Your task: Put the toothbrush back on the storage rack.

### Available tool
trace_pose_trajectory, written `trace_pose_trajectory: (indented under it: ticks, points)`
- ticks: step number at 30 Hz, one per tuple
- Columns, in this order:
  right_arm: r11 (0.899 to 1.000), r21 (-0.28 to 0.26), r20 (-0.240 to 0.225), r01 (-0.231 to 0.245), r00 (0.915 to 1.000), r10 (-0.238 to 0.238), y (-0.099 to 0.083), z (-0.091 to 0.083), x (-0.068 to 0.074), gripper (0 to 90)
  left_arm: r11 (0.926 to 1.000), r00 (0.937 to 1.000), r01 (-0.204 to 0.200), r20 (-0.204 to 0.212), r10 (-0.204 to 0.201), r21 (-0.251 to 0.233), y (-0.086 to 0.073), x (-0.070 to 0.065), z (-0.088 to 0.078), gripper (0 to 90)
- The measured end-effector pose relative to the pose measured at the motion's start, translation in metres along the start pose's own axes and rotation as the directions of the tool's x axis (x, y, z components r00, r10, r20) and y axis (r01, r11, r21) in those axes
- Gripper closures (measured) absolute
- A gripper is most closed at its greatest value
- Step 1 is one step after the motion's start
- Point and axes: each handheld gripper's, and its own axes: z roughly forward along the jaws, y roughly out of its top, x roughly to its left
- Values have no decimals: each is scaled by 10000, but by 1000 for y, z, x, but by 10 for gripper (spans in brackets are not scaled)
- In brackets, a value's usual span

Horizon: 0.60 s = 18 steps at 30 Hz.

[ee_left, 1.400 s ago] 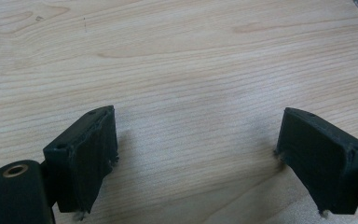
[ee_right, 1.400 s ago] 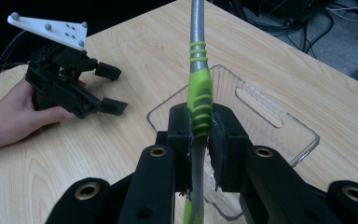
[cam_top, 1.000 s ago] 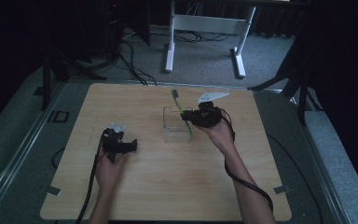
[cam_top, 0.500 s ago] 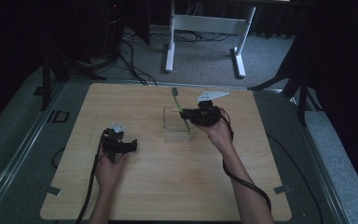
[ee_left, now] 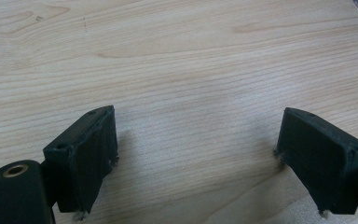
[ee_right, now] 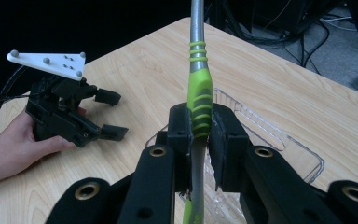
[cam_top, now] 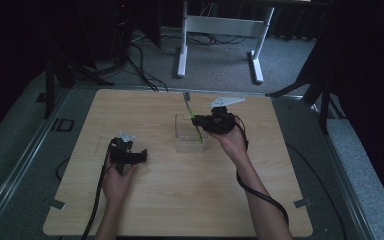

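My right claw [ee_right: 200, 128] is clamped on a toothbrush [ee_right: 199, 100], both pads pressed against its green-and-grey handle. From the right gripper view the handle runs up between the jaws and out past the top of the frame, and its lower end drops below the pads toward a clear tray [ee_right: 279, 140] on the counter [ee_right: 279, 88]. From the high view I see the right claw [cam_top: 200, 121] over the tray [cam_top: 185, 142], near the middle of the counter [cam_top: 190, 200] and a little toward the far edge. The toothbrush [cam_top: 192, 112] stands tilted, with its top leaning toward the far edge and its lower end inside the tray. I cannot tell whether that end touches the tray floor.

My left claw [ee_left: 196, 154] is open, its jaws set wide apart with bare wood between them and nothing held. They sit low over the counter [ee_left: 177, 60]; a corner of the tray shows at the top right of the left gripper view. In the high view the left claw [cam_top: 142, 156] is toward the left side of the counter, well apart from the tray, and points toward the right. The right gripper view also shows it [ee_right: 112, 114] with the hand [ee_right: 14, 140] wrapped round its body.
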Motion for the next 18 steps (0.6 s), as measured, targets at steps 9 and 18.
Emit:
trace_pose_trajectory:
  ticks: [9, 18]
  points:
    - [9997, -195, 151, -115, 9998, 118, 1, 1, -3, 793, 10000, 10000, 0, -4, 0, 4, 0, 0, 0, 127]
    - [9994, -290, 220, -175, 9996, 181, 2, 4, -3, 793, 10000, 10000, -3, 0, 3, 13, 0, 0, 0, 127]
